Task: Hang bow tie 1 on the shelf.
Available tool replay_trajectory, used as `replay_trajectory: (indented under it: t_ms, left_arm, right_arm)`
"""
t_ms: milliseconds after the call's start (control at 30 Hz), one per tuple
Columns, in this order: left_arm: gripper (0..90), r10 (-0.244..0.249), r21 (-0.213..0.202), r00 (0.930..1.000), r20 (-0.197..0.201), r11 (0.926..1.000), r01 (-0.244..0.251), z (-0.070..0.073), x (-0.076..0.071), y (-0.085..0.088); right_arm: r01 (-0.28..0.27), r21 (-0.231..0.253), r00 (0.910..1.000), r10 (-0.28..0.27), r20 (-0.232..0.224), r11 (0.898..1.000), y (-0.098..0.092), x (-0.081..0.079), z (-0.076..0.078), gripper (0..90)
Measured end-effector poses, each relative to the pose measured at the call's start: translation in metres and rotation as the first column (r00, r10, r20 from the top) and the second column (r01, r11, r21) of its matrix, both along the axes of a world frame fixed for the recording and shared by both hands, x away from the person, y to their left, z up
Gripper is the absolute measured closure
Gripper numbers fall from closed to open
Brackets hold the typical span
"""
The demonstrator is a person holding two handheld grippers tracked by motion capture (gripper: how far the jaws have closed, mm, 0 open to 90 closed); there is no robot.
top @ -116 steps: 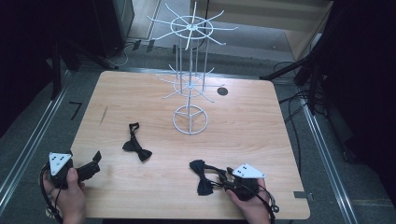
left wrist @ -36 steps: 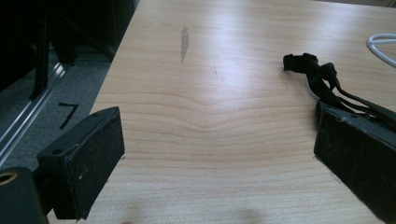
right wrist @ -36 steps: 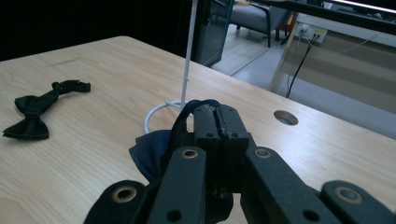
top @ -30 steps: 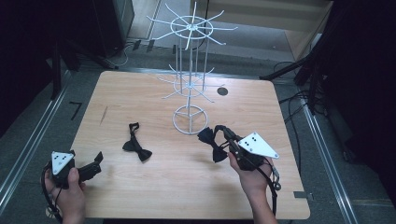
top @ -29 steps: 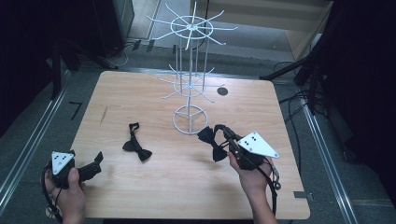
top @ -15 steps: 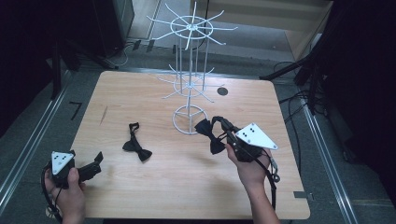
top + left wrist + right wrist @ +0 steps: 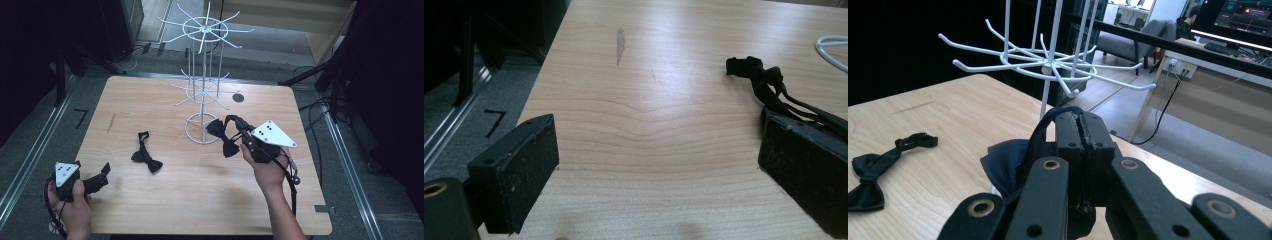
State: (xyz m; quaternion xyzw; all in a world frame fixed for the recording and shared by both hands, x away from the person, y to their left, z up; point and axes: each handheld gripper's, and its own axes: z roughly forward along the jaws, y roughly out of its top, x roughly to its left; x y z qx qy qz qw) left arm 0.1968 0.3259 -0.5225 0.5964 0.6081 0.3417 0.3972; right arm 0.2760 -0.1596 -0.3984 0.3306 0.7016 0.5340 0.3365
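right gripper (image 7: 243, 134) has its jaws pinched tight on the strap of a bow tie (image 7: 220, 134), held off the table just beside the base ring of the white wire rack (image 7: 202, 90). risk, as i judge it: the bow dangles loose and could snag a lower hook (image 7: 1068, 92), or the thin strap could slip out of the pinch. right hand (image 7: 267, 167) is raised, gripper aimed at the rack. left gripper (image 7: 97, 177) sits low near the table's corner, jaws wide, holding nothing. second bow tie (image 7: 146, 157) lies flat on the table.
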Motion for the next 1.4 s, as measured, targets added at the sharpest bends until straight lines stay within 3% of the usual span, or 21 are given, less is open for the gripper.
replay_trajectory:
  t_ms: [667,833,867,1067,1400]
  left_arm:
    - [3.7,-0.003,-0.005,1.0,-0.006,1.0,0.003,0.0,0.0,0.001]
    - [3.6,-0.006,-0.007,1.0,-0.006,1.0,0.006,0.0,0.0,0.001]
    - [3.6,-0.005,-0.008,1.0,-0.006,1.0,0.005,0.0,0.0,0.001]
    - [3.7,-0.006,-0.009,1.0,-0.006,0.9999,0.006,0.0,0.0,0.001]
    - [3.7,-0.006,-0.006,1.0,-0.006,1.0,0.006,0.0,0.001,0.001]
  right_arm:
    - [-0.001,0.032,0.9994,0.0,0.035,1.0,0.004,0.013,0.014,89.8]
    - [-0.006,0.04,0.9999,0.005,0.015,0.999,0.004,0.021,0.013,89.7]
    - [-0.018,0.066,0.9997,0.019,-0.014,0.998,0.003,0.028,0.011,89.6]
    - [-0.018,0.109,0.9971,0.026,-0.072,0.994,-0.001,0.045,0.002,89.6]
    - [-0.038,0.132,0.9919,0.053,-0.115,0.991,0.003,0.057,-0.007,89.7]
